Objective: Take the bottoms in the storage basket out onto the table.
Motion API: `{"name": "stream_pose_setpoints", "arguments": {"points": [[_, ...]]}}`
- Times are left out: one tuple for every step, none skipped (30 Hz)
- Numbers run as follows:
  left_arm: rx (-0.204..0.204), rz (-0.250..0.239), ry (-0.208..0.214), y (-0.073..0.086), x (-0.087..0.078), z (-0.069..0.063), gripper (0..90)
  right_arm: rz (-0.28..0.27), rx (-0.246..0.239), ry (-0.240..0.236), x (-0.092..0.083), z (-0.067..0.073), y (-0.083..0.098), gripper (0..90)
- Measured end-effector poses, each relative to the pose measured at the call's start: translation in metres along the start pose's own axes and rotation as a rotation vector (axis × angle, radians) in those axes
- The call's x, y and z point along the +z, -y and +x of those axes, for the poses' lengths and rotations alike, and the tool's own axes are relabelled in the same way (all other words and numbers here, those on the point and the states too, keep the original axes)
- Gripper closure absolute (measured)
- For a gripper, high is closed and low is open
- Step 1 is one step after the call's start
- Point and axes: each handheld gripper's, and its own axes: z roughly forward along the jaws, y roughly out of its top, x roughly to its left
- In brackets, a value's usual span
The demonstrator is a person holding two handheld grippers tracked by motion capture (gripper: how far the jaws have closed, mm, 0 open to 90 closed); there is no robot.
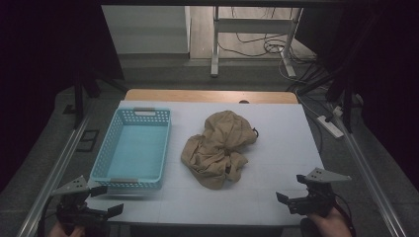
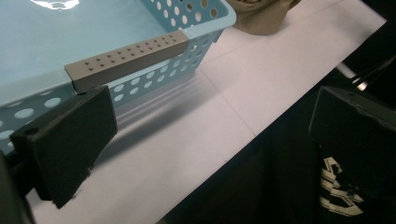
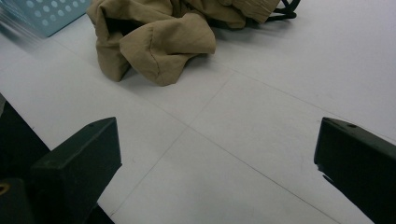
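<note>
Your fingers are spread wide on both sides and hold nothing. From above, the left gripper (image 1: 101, 200) sits at the basket (image 1: 131, 148), the right gripper (image 1: 291, 197) at the table (image 1: 276, 143) edge. The crumpled tan cloth (image 1: 217, 148) lies between them, running near-to-far.

Left gripper view: the basket's grey handle (image 2: 128, 58) sits just ahead.

Right gripper view: the cloth lies ahead-left, well apart; I'd judge this hand nearer.
</note>
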Motion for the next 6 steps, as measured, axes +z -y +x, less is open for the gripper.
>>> {"name": "stream_pose_setpoints", "arguments": {"points": [[0.002,0.007,-0.002,-0.0003,0.0006,-0.0002,0.1,0.001,-0.002,0.0,0.0002,0.0,0.0,0.4],[0.002,0.011,-0.004,-0.0004,0.0011,-0.0005,0.2,0.002,-0.003,0.0,0.0002,0.0001,0.0,0.4],[0.003,0.013,-0.004,-0.0005,0.0013,-0.0005,0.2,0.001,-0.004,0.0,0.0003,0.0002,0.0,0.4],[0.002,0.013,-0.002,-0.0006,0.0013,-0.0004,0.1,0.002,-0.005,0.0,0.0004,0.0003,-0.0001,0.4],[0.0,0.011,0.001,-0.0008,0.0013,0.0,0.1,0.005,-0.006,0.001,0.0004,0.0003,-0.0001,0.4],[-0.003,0.007,0.005,-0.0011,0.0013,0.0004,0.1,0.006,-0.008,0.001,0.0007,0.0004,0.0001,0.4]]}}
